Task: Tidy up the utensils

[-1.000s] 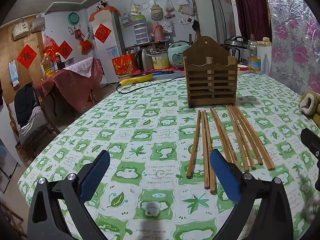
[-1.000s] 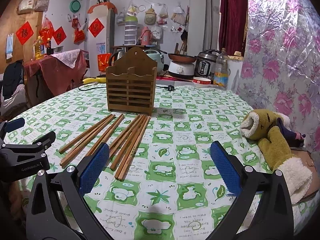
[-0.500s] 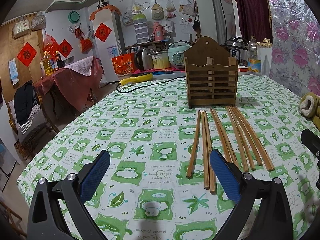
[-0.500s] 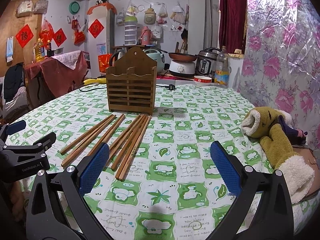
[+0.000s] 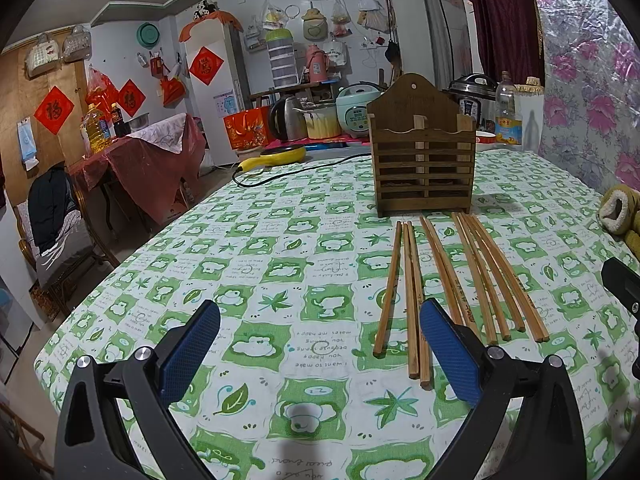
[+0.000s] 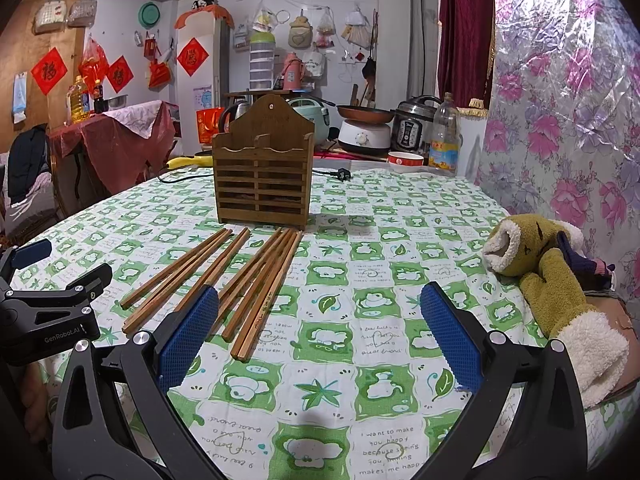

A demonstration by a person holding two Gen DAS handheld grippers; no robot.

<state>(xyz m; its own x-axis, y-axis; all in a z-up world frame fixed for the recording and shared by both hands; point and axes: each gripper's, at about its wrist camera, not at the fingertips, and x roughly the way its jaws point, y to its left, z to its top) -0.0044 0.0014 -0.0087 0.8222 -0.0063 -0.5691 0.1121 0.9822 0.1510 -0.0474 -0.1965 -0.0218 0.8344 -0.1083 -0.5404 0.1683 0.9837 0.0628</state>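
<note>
Several wooden chopsticks (image 5: pixel 448 280) (image 6: pixel 240 280) lie side by side on the green-and-white tablecloth (image 5: pixel 280 280) (image 6: pixel 380 280), just in front of a brown slatted wooden holder (image 5: pixel 424 160) (image 6: pixel 264 176) that stands upright. My left gripper (image 5: pixel 320 344) is open over the cloth, its right pad (image 5: pixel 450 356) near the closest chopstick ends. My right gripper (image 6: pixel 320 332) is open too, with its left pad (image 6: pixel 188 332) over the near ends of the chopsticks. Nothing sits between either pair of fingers. The left gripper's body (image 6: pixel 48 312) shows at the left edge of the right wrist view.
A plush mitten toy (image 6: pixel 560 292) lies at the table's right side by the floral wall. A black power cord (image 5: pixel 300 172) and a yellow-handled pan (image 5: pixel 276 156) lie behind the holder. Cookers, a kettle and a bottle (image 6: pixel 444 140) crowd the far edge. The table's left rim drops toward a chair.
Both cameras have shifted only slightly; the chopsticks and holder have not moved. Both grippers stay open.
</note>
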